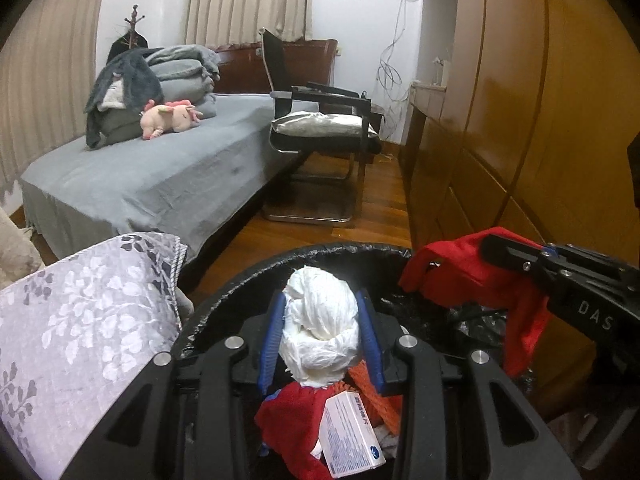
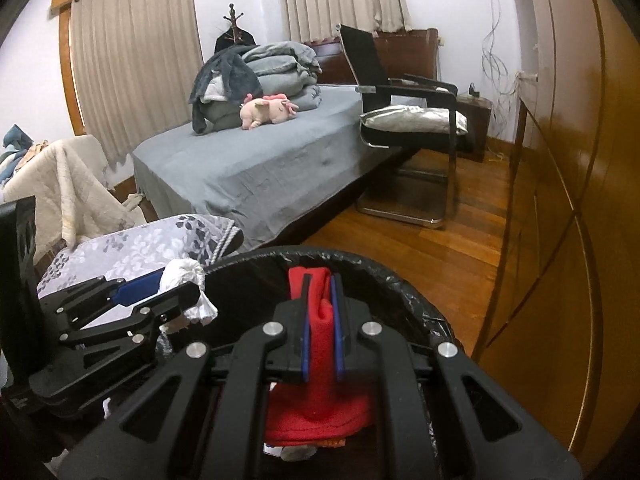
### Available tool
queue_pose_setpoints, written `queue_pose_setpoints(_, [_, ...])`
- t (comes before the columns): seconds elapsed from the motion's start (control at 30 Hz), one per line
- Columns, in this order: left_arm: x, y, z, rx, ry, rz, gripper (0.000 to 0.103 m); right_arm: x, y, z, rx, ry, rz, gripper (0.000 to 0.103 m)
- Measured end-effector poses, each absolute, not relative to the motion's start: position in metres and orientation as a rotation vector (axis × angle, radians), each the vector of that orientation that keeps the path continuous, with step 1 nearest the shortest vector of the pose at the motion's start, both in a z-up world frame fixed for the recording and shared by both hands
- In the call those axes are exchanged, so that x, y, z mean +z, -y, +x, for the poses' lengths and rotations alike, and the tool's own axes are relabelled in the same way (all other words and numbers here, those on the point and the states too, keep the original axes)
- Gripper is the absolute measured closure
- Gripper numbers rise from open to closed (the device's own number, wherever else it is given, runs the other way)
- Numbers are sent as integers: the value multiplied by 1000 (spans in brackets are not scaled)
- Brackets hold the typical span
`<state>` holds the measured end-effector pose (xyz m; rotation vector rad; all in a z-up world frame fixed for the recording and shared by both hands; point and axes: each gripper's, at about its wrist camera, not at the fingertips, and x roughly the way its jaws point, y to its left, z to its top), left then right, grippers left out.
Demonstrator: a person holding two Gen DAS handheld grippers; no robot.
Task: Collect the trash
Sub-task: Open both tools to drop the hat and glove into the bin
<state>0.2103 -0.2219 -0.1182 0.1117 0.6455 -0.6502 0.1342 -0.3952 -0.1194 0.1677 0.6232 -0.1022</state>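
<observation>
L tool clamps tissue wad; R tool clamps red cloth; bin bottom hidden.

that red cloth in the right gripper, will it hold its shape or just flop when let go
The red cloth probably flops: it bunches and hangs below the right gripper. It looks light and soft, so it should likely drop limply into the bin.

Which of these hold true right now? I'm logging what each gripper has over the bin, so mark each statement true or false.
1. The left gripper grips a white paper wad. True.
2. The right gripper is empty. False: it pinches a red cloth.
3. Both grippers are above the black-lined bin. True.
4. The bin holds nothing. False: a white box lies inside.
</observation>
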Motion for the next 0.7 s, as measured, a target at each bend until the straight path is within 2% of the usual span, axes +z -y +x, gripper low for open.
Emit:
queue_pose_setpoints(0.17, [-126,226,216,-654,-664,112,67,-128,398,141,-104,-636,170,93])
queue_pose_setpoints(0.23, [-127,226,218,-661,-674,111,64,-132,400,143,-110,-641,176,91])
queue_pose_setpoints(0.27, [-129,227,219,-665,-679,112,57,-133,401,143,-114,-643,178,90])
queue_pose_setpoints(0.3, [-129,227,220,-661,-680,115,49,-133,402,145,-118,-645,180,81])
queue_pose_setpoints(0.37, [-129,227,219,-652,-677,115,44,-133,404,146,-128,-639,188,63])
queue_pose_setpoints(0.43, [-128,222,218,-645,-677,109,40,-131,404,144,-136,-630,188,57])
queue_pose_setpoints(0.53, [-125,214,217,-626,-668,102,30,-129,406,139,-155,-616,192,40])
queue_pose_setpoints(0.6, [-121,206,216,-605,-661,98,18,-126,406,136,-166,-608,189,28])
queue_pose_setpoints(0.63, [-119,201,215,-591,-656,94,16,-123,405,133,-172,-601,186,17])
queue_pose_setpoints(0.67, [-116,194,215,-579,-655,88,12,-121,404,130,-170,-595,187,12])
queue_pose_setpoints(0.7, [-115,190,214,-571,-655,83,9,-119,403,128,-164,-590,191,12])
